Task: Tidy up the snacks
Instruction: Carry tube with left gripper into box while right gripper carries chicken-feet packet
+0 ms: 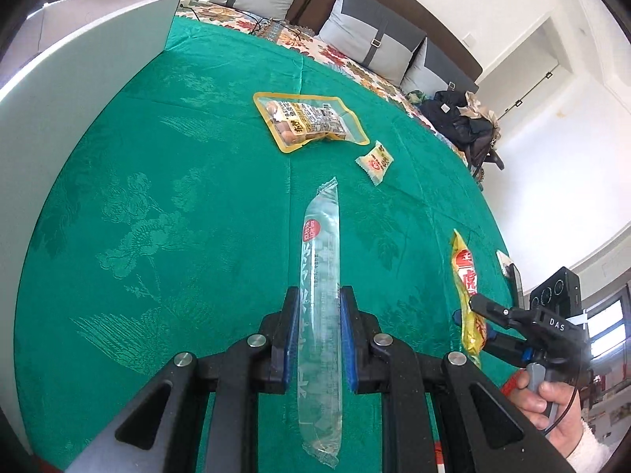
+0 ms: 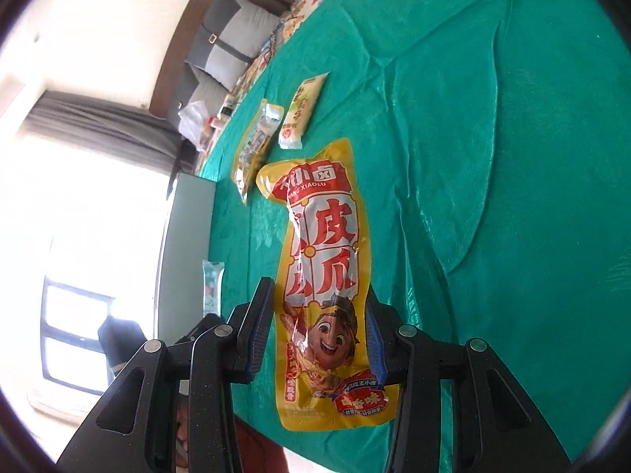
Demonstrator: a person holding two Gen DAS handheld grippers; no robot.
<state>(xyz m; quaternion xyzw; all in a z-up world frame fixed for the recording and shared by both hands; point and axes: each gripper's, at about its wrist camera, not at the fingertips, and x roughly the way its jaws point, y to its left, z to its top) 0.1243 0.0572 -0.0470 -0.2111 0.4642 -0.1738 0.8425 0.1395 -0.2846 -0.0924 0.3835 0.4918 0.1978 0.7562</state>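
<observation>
The left gripper (image 1: 318, 331) has its jaws clenched on a long clear snack packet (image 1: 320, 299), held above the green-clothed counter (image 1: 157, 197). The right gripper (image 2: 319, 335) grasps a yellow snack pouch (image 2: 323, 276) between its jaws, just over the counter's near edge. Farther back on the cloth lie a peanut bag (image 1: 309, 120) and a small pale sachet (image 1: 375, 161), near each other.

A green cloth (image 1: 177, 197) covers the table. Behind it sits a brown sofa (image 1: 394, 12) with grey pillows (image 1: 370, 39) and a pile of dark clothes (image 1: 457, 118). A white box (image 1: 79, 90) stands on the left
</observation>
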